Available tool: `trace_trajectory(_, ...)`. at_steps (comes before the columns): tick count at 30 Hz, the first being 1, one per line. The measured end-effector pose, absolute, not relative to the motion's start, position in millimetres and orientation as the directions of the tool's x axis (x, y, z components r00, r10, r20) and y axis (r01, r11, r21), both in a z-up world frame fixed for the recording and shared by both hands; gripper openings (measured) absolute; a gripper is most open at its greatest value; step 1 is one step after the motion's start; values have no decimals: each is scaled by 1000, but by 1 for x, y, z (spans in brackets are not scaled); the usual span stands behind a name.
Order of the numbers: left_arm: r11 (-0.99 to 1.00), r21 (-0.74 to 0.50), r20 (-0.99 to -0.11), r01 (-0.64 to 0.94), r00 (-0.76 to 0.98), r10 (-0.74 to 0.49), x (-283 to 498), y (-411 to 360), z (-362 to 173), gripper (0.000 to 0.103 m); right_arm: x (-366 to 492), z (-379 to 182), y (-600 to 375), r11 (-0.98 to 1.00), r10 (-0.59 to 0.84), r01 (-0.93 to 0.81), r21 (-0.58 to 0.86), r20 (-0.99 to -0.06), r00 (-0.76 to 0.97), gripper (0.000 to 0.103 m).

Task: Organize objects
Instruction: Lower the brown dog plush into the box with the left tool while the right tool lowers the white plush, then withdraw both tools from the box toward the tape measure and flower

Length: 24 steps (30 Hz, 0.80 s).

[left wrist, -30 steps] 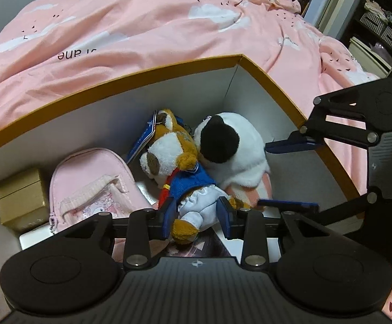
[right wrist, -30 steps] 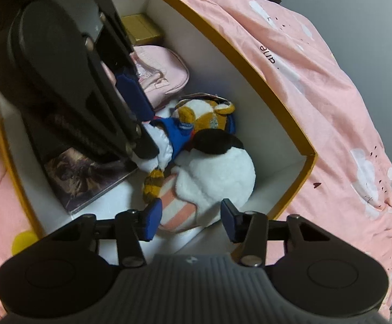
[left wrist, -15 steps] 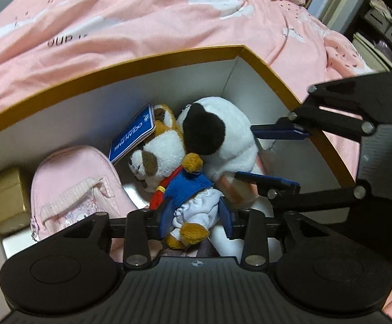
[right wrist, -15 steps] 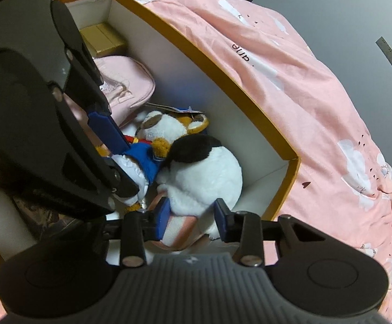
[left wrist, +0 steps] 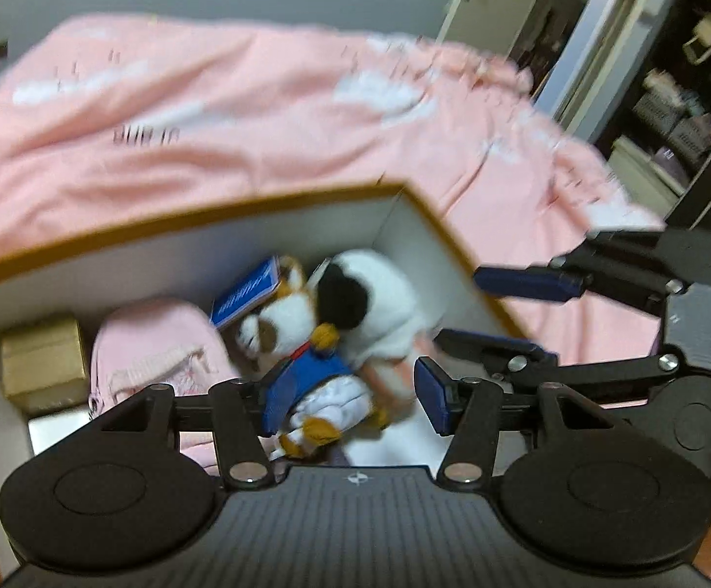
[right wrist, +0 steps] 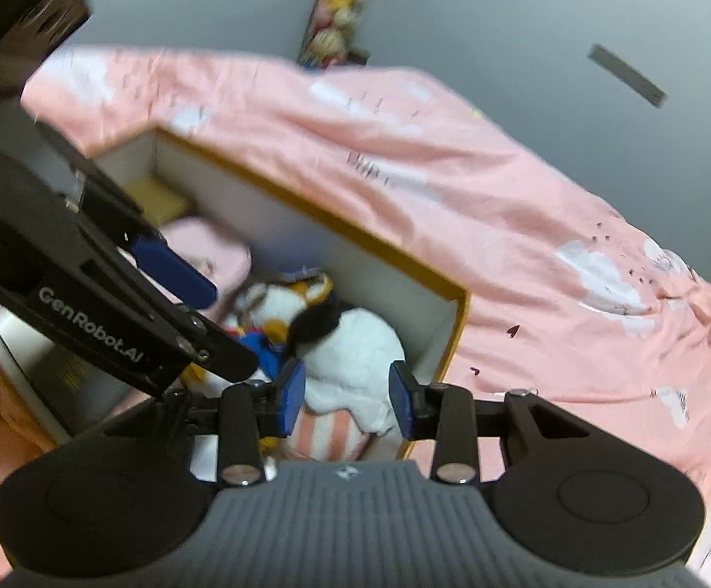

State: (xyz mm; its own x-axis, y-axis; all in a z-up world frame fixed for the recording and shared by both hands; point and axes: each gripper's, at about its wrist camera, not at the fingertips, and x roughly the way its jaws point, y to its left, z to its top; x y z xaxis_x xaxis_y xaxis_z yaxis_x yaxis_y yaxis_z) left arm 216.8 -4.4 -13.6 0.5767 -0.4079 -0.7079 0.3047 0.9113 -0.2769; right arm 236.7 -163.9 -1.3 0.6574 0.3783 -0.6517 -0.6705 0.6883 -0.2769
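Box (left wrist: 184, 218) sits on pink bedding (left wrist: 257, 112) (rumpled).

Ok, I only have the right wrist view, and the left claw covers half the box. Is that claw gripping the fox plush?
Observer: No. In the left wrist view the left claw has just been opening. The fox plush lies between its pads, and one pad is clear of it.
Operator: What is behind that claw?
Observer: A pink backpack lies flat, with a gold box right beside it at the end wall.
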Motion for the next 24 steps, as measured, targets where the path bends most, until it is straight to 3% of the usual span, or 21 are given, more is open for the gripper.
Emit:
trace_trajectory(4, 879, -274, -639, 391, 609, -470, 184, -10, 7, 63, 193, 18, -183, 750, 401, -619, -232, -584, 705, 41)
trace_trajectory(9, 846, -336, -616, 415, 582, -531, 149, -9, 12, 63, 167, 17, -198, 825, 399, -545, -152, -527, 750, 47)
trace_trajectory(16, 847, -294, -666, 443, 541, -514, 114, -20, -14, 63, 140, -11, -211, 860, 365, -504, -84, -589, 721, 46)
trace_trajectory(24, 879, -186, -760, 440, 502, -412, 100, -40, -59, 63, 123, -47, -210, 844, 378, -535, -45, -657, 652, 45)
